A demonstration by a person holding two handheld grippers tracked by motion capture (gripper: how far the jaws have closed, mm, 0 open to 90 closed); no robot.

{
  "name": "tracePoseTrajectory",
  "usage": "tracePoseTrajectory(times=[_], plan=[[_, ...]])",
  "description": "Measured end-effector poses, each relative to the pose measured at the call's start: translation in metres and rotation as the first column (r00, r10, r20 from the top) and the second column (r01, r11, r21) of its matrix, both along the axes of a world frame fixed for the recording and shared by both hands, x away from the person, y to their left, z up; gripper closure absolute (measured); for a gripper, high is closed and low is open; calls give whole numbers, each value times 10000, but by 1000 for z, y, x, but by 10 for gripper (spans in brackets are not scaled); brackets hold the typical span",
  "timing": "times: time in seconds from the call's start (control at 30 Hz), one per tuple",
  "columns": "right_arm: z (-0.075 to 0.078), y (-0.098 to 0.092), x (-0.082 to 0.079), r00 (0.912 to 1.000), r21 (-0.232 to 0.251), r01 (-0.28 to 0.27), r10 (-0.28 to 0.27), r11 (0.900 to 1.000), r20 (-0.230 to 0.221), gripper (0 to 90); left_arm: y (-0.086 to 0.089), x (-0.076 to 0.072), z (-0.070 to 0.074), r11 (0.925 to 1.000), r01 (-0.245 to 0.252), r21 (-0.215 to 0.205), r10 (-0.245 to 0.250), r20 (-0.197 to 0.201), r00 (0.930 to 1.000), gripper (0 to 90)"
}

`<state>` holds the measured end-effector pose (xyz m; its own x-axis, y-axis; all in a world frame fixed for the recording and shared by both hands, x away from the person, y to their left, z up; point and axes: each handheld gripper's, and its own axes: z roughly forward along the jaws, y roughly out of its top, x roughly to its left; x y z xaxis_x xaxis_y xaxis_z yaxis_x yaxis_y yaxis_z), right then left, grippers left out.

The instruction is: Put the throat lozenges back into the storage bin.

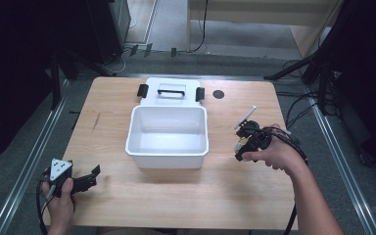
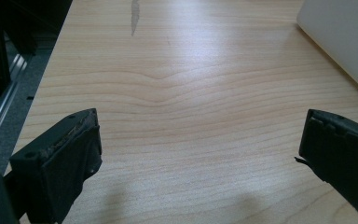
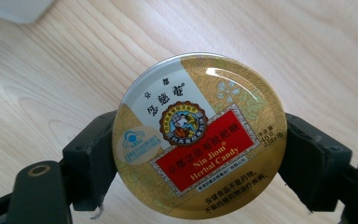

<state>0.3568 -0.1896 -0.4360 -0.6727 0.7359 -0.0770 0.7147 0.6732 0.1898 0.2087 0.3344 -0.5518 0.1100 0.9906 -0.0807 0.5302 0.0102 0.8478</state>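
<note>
A round gold candy tin point(image 3: 198, 135) with a red label lies flat between my right gripper's point(image 3: 198, 144) black pads, which press on its two sides; it hangs above the wooden table. From the high view the right gripper point(image 1: 242, 139) is held right of the white bin, with the tin point(image 1: 238, 144) a small yellow spot in it. My left gripper point(image 1: 94, 177) rests low at the table's front left corner. In the left gripper view its jaws point(image 2: 200, 126) stand wide apart, and only bare wood lies between them.
An open white bin point(image 1: 167, 108) stands at the table's middle, its lid point(image 1: 171, 90) with black latches lying behind it. A small black disc point(image 1: 219, 94) sits at the back right. A bin corner point(image 2: 349, 37) shows near the left gripper.
</note>
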Motion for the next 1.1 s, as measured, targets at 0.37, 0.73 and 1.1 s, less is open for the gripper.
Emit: tracePoseTrajectory(times=[0.37,0.73,1.1], plan=[[24,17,9,9960,-11,-853,853,9964,283,203,2,0,0,9997,-77,-224,77,26,10000,0],[48,33,17,9924,-128,-1117,1122,9937,510,203,3,1,0,9996,18,-267,-19,-23,10000,0],[69,57,24,9859,-180,-1498,1507,9886,725,204,4,1,0,9994,-24,-351,22,-51,10000,0]])
